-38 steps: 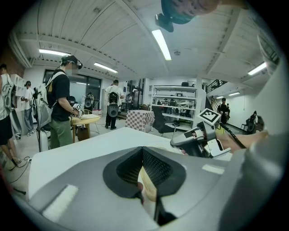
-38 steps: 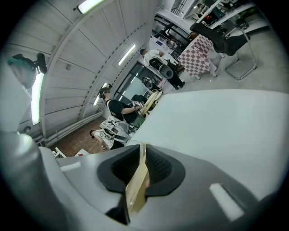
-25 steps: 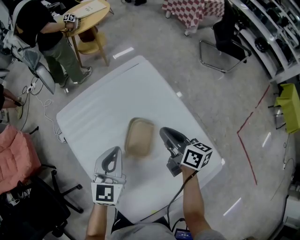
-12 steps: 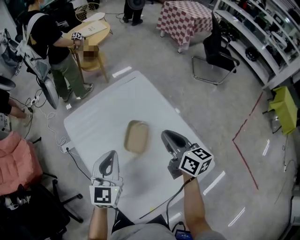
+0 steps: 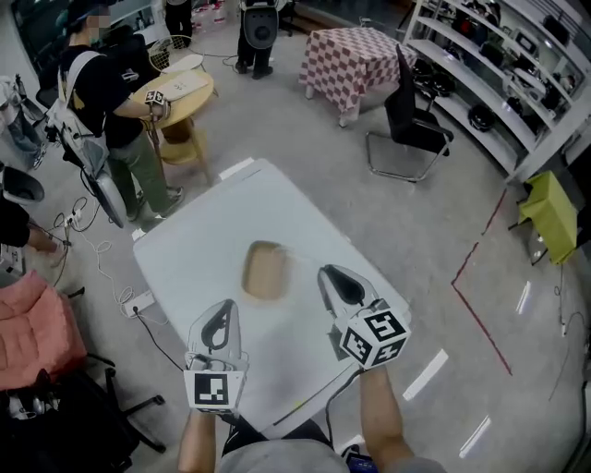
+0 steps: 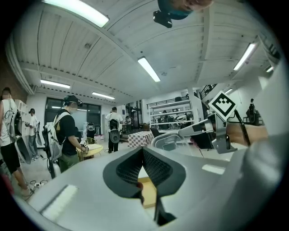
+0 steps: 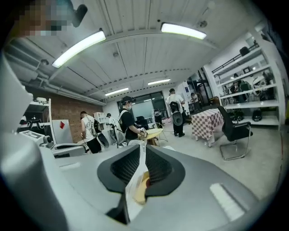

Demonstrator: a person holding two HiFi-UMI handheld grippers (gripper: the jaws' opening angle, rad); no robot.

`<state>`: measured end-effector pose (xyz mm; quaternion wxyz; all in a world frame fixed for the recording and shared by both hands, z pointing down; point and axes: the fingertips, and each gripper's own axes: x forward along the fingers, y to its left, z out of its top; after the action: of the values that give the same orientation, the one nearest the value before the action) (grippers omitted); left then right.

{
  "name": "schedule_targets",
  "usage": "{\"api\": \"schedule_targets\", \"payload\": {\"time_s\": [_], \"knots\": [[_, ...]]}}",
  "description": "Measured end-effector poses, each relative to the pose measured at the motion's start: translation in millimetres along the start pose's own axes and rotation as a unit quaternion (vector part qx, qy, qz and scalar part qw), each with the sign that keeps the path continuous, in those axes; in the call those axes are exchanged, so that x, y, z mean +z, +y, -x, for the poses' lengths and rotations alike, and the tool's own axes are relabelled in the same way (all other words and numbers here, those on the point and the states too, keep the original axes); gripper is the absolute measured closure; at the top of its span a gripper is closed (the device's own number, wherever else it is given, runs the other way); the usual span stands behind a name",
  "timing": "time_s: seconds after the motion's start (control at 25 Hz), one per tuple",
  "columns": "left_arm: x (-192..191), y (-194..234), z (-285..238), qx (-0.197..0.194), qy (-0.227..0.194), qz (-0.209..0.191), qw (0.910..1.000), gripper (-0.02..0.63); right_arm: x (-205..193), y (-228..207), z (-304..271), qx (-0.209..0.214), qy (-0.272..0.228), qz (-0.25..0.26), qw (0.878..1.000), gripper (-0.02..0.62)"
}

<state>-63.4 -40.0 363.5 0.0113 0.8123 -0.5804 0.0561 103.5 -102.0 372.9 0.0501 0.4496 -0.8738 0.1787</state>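
**A:** The fingers (image 6: 128,168) of the left gripper (image 5: 224,307): how do they stand?

**B:** Drawn in until the tips meet, with only a thin slit behind them. They pinch nothing. A sliver of the flat tan piece (image 5: 265,271) shows through the slit.

**A:** And the right gripper (image 5: 328,273)?

**B:** The same. Its fingers (image 7: 126,168) meet at the tips and grip nothing. Through the slit I see white tabletop and a bit of tan.

**A:** Count things for me.

**B:** Two grippers, each with one marker cube (image 5: 211,388). One flat tan piece. One white table (image 5: 203,242).

**A:** Where does the piece lie?

**B:** Flat on the white table, near its middle. It is at 1 o'clock from the left gripper's tip, and apart from it. From the right gripper's tip it is at 9 o'clock, near but not touching. Both grippers hover over the table's near half, pointing toward 12 o'clock.

**A:** What is around the table?

**B:**
- One round wooden table (image 5: 185,88) at 11 o'clock, with one person (image 5: 103,88) in a black top standing at it.
- A second person (image 5: 259,18) at 12 o'clock.
- One checkered-cloth table (image 5: 355,51) at about 1 o'clock.
- One black chair (image 5: 411,120) just past it.
- Shelving (image 5: 489,74) at 2 o'clock.
- One yellow-green stool (image 5: 547,217) at 3 o'clock.
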Motion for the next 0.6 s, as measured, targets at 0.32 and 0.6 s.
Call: {"api": "schedule_targets", "payload": {"time_s": [0.32,0.6], "knots": [[16.3,-26.0,32.1,-0.016,-0.008,-0.013,0.9998,0.594,12.5,30.5,51.6,-0.028,-0.041,0.047,0.998,0.551],[28.8,-45.4,48.2,-0.018,-0.022,-0.005,0.9996,0.594,16.1,48.1,89.3,-0.066,-0.078,0.090,0.991,0.551]]}}
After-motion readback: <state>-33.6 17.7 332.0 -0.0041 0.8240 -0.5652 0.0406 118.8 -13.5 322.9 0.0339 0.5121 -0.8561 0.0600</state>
